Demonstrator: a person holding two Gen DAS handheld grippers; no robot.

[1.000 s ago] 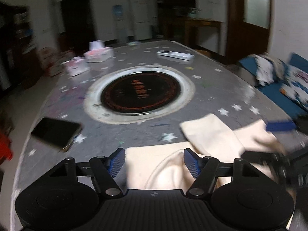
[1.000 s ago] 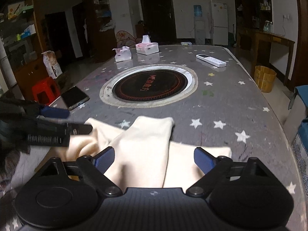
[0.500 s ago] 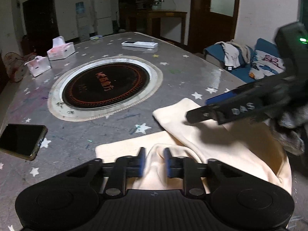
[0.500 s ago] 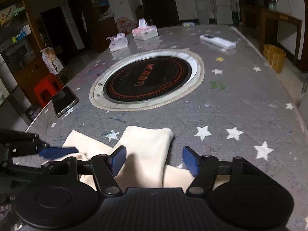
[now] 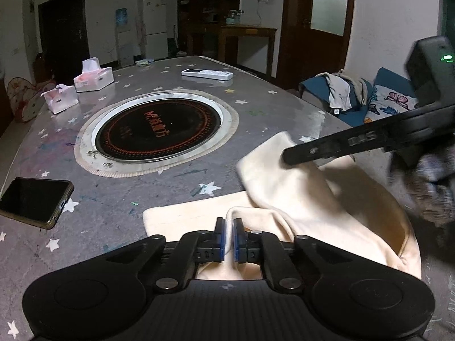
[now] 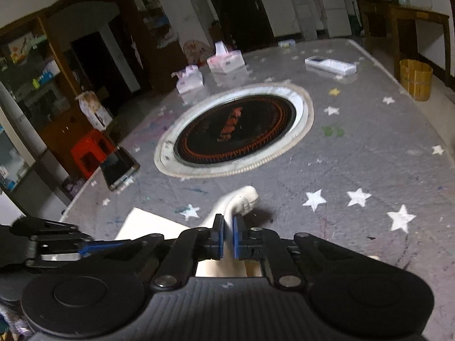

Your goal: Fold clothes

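A cream garment (image 5: 307,210) lies at the near edge of the star-patterned table (image 5: 256,105). My left gripper (image 5: 227,236) is shut on a raised fold of the garment near its left edge. My right gripper (image 6: 227,236) is shut on the garment's sleeve-like part (image 6: 241,203), which is lifted a little above the table. The right gripper shows in the left wrist view (image 5: 290,157) over the garment's far corner. The left gripper shows at the lower left of the right wrist view (image 6: 85,251).
A round black cooktop (image 5: 157,129) is set into the table's middle. A phone (image 5: 32,197) lies near the left edge. Two tissue boxes (image 5: 93,75) and a white remote (image 5: 207,74) lie at the far side. A red stool (image 6: 88,153) and a wooden bucket (image 6: 415,79) stand beside the table.
Both grippers went from open to shut on the garment. The right gripper has closed on the sleeve and lifted it, tilting its view.
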